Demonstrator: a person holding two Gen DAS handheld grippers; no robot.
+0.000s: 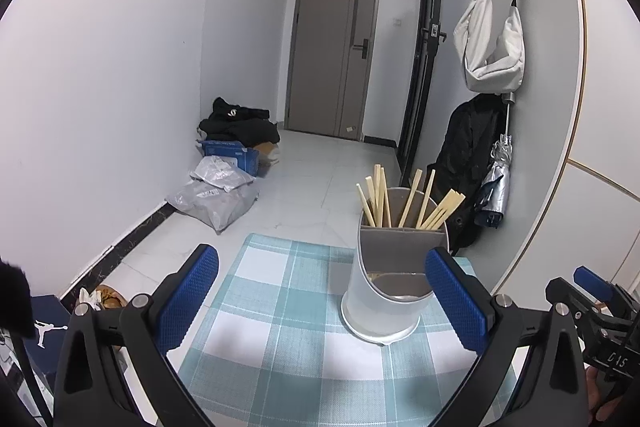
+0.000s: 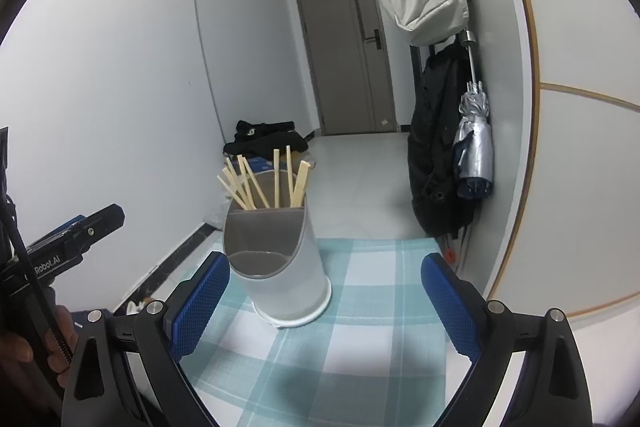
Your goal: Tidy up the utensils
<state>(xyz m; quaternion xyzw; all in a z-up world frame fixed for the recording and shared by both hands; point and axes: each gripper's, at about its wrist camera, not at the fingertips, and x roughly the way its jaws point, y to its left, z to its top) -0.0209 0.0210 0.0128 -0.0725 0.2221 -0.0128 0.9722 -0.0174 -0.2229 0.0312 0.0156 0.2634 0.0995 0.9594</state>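
A white cylindrical utensil holder (image 1: 380,291) with a grey divider stands on a blue-and-white checked cloth (image 1: 280,307). Several wooden chopsticks (image 1: 400,203) stick up from its rear compartment; the front compartment looks empty. My left gripper (image 1: 320,299) hangs open above the cloth, with the holder just inside its right finger. In the right wrist view the same holder (image 2: 280,263) and chopsticks (image 2: 260,183) stand ahead, left of centre. My right gripper (image 2: 324,303) is open with nothing between its blue pads, the holder close to the left pad.
Beyond the cloth's far edge lies a tiled floor with grey parcel bags (image 1: 216,195), a blue box (image 1: 232,153) and black clothing (image 1: 240,123). A bag (image 1: 492,47), a dark coat (image 2: 436,147) and a folded umbrella (image 2: 474,143) hang on the right wall. A door (image 1: 336,47) closes the hallway.
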